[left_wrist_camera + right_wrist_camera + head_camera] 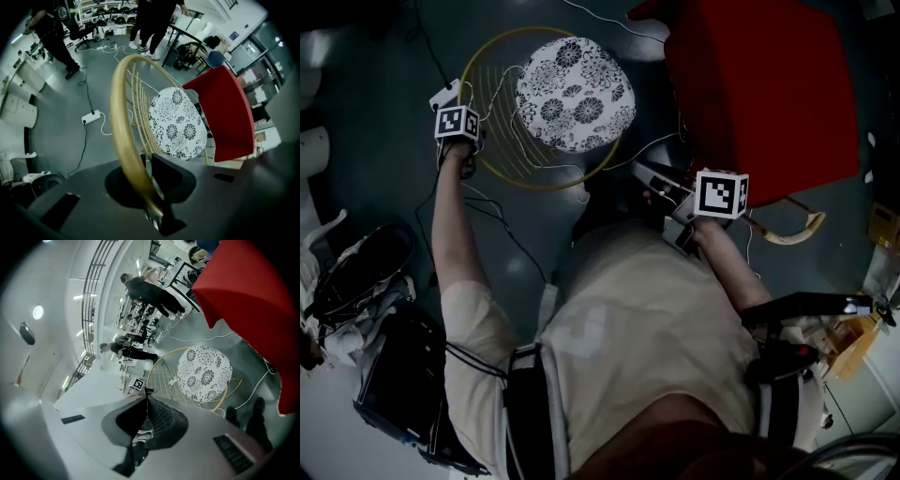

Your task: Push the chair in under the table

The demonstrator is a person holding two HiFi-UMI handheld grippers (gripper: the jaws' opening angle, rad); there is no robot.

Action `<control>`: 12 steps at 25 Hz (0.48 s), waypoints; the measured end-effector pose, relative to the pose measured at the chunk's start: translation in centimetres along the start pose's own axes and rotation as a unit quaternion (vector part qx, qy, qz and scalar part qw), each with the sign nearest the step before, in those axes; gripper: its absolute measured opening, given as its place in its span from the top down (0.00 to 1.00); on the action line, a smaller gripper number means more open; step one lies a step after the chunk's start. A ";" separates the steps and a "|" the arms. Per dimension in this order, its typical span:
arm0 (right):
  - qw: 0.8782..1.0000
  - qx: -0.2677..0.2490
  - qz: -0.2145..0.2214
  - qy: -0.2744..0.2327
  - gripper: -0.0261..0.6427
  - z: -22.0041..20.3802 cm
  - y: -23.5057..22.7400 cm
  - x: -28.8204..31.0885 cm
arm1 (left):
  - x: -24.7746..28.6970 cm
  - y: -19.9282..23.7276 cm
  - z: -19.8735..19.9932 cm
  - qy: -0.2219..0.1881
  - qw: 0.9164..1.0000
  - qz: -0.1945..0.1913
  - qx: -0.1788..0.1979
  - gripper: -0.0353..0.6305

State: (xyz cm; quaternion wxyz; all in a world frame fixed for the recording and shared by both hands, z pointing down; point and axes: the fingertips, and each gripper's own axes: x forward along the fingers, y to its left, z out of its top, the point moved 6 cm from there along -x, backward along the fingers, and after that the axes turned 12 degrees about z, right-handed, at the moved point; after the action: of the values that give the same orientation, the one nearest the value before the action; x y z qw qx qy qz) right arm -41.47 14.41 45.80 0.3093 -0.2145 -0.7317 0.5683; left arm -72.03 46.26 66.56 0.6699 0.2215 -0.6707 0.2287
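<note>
Two grippers, one chair [572, 94]. It stands on the floor to the left of the red table [759, 84], not under it yet. The left gripper [149, 187] points down at the yellow hoop back [123, 136]. Its jaws are a little apart with the rim between them, not squeezing. The right gripper [146, 416] is pressed together, holding nothing, near the person. I think a loose hold could slip off the rim on a push. A white cord [215, 337] between chair and table might catch a leg.
</note>
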 end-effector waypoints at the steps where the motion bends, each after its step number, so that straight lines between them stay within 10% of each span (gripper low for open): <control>1: 1.000 0.001 0.001 0.001 0.94 0.0 0.0 0.0 | 0.0 0.2 -0.3 0.001 1.000 -0.006 -0.004 0.89; 12: 1.000 -0.002 0.003 -0.002 0.94 1.2 0.2 -0.5 | 0.1 1.1 -1.0 -0.025 0.983 -0.102 -0.147 0.91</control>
State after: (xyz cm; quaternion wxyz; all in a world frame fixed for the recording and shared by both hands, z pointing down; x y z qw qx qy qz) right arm -41.97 13.31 45.36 0.3055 -0.2161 -0.7326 0.5686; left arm -71.88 47.78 66.64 0.6980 0.1934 -0.6876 0.0519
